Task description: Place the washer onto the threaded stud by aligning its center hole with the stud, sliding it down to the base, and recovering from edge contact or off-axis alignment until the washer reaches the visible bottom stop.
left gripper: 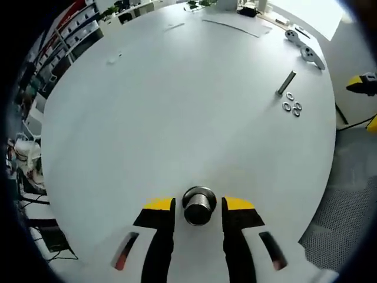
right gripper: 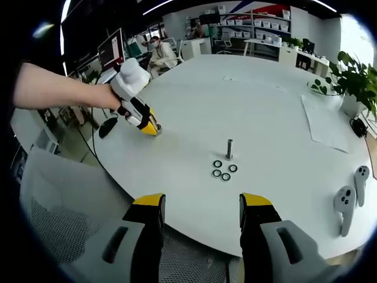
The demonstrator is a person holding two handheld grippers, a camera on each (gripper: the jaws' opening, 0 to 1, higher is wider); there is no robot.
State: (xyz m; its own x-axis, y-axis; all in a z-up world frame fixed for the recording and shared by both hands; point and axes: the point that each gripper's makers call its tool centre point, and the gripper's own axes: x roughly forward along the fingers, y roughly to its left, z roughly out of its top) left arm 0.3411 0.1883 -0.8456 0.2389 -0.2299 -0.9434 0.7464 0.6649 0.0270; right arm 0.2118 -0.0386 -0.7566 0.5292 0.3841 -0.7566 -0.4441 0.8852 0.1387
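your left claw (left gripper: 199, 207) sits low over the smooth white counter (left gripper: 177, 118), its black, yellow-tipped jaws spread a little wider than a short metal cylinder (left gripper: 199, 206) that stands between them; whether the pads touch its dark, shiny round face you cannot tell. far off at the right of the left gripper view the threaded stud (left gripper: 287, 83) stands as a slim grey rod, with the washers (left gripper: 292, 107), small bright rings, lying flat in a tight cluster just beside its base. none is on the stud. two pale, rounded handheld controllers (left gripper: 305, 47) lie near the counter's far edge. in the right gripper view your right claw (right gripper: 202, 206) hangs at the near edge of the counter (right gripper: 283, 118), jaws wide apart and holding nothing. ahead of it the stud (right gripper: 229, 148) stands upright, four washers (right gripper: 224, 170) grouped just in front of it. to the left your hand (right gripper: 112, 97) grips the white body of the left claw (right gripper: 151, 127), its yellow tips down on the counter. a flat sheet of paper (right gripper: 327, 124) lies at the right, near a leafy potted plant (right gripper: 353, 79), and the controllers (right gripper: 350, 199) rest at the right edge.
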